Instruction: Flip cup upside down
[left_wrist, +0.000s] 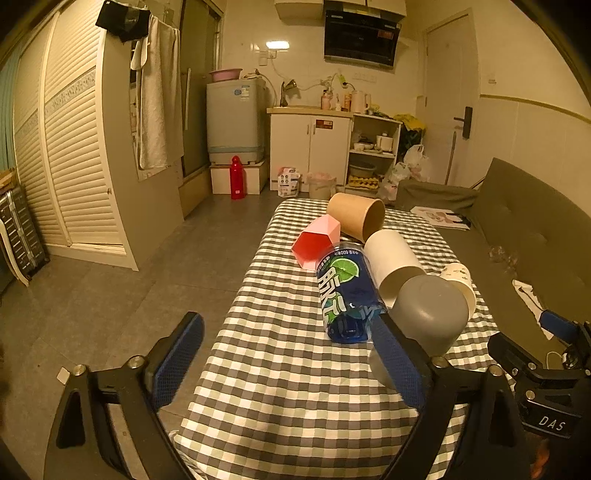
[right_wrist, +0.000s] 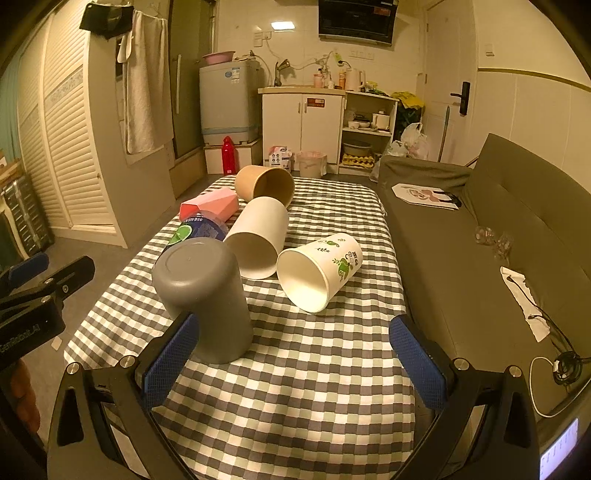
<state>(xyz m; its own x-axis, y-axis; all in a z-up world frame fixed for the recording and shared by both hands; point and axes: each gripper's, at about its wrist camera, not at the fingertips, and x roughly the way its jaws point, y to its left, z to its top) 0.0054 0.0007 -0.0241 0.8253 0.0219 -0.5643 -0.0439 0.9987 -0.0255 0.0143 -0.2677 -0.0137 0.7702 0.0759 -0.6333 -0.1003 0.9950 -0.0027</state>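
Observation:
A grey cup (right_wrist: 207, 295) stands upside down on the checkered table (right_wrist: 295, 387), base up; it also shows in the left wrist view (left_wrist: 430, 312). Behind it, several cups lie on their sides: a white printed paper cup (right_wrist: 317, 271), a plain white cup (right_wrist: 258, 236), a brown paper cup (right_wrist: 264, 184) and a pink cup (right_wrist: 210, 203). My right gripper (right_wrist: 291, 354) is open and empty, its left finger just in front of the grey cup. My left gripper (left_wrist: 291, 360) is open and empty, left of the grey cup.
A blue drink bottle (left_wrist: 347, 295) lies on its side beside the grey cup. A grey sofa (right_wrist: 480, 240) runs along the table's right side, with a cable (right_wrist: 550, 369) on it. The floor (left_wrist: 110, 295) drops away left of the table.

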